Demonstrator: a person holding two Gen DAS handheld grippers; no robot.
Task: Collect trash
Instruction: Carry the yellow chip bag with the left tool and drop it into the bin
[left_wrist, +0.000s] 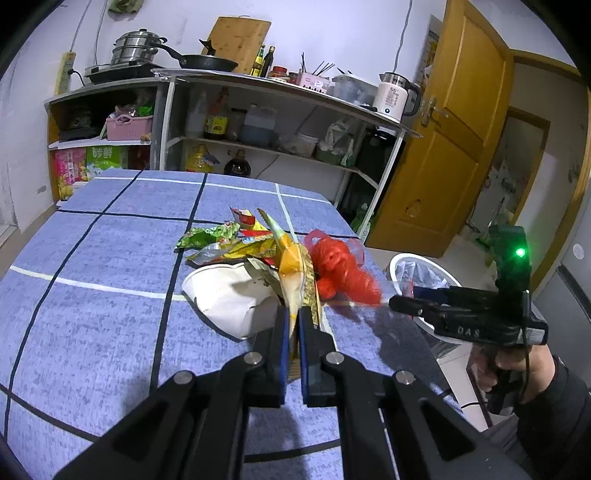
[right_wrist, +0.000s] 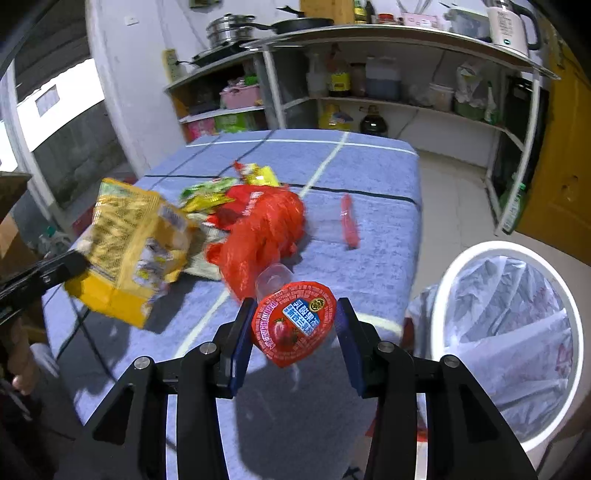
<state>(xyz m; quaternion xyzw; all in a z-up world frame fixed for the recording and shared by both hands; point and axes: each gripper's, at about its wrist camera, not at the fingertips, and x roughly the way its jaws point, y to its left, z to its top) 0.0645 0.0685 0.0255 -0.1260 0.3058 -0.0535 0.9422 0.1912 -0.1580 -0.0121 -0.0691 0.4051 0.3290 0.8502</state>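
My left gripper (left_wrist: 293, 314) is shut on a yellow snack bag (left_wrist: 295, 269), held edge-on above the blue tablecloth; the bag also shows in the right wrist view (right_wrist: 129, 243). My right gripper (right_wrist: 295, 325) is shut on a red-lidded jelly cup (right_wrist: 293, 321), near the table's right edge; it appears in the left wrist view (left_wrist: 406, 304). A red plastic bag (right_wrist: 262, 225) and several crumpled wrappers (left_wrist: 229, 240) lie mid-table. A white bin (right_wrist: 517, 332) with a plastic liner stands on the floor to the right.
A white paper bowl (left_wrist: 229, 295) lies beside the wrappers. A red wrapper strip (right_wrist: 349, 221) lies on the cloth. Metal kitchen shelves (left_wrist: 280, 122) with bottles stand behind the table. A yellow door (left_wrist: 450, 129) is at right.
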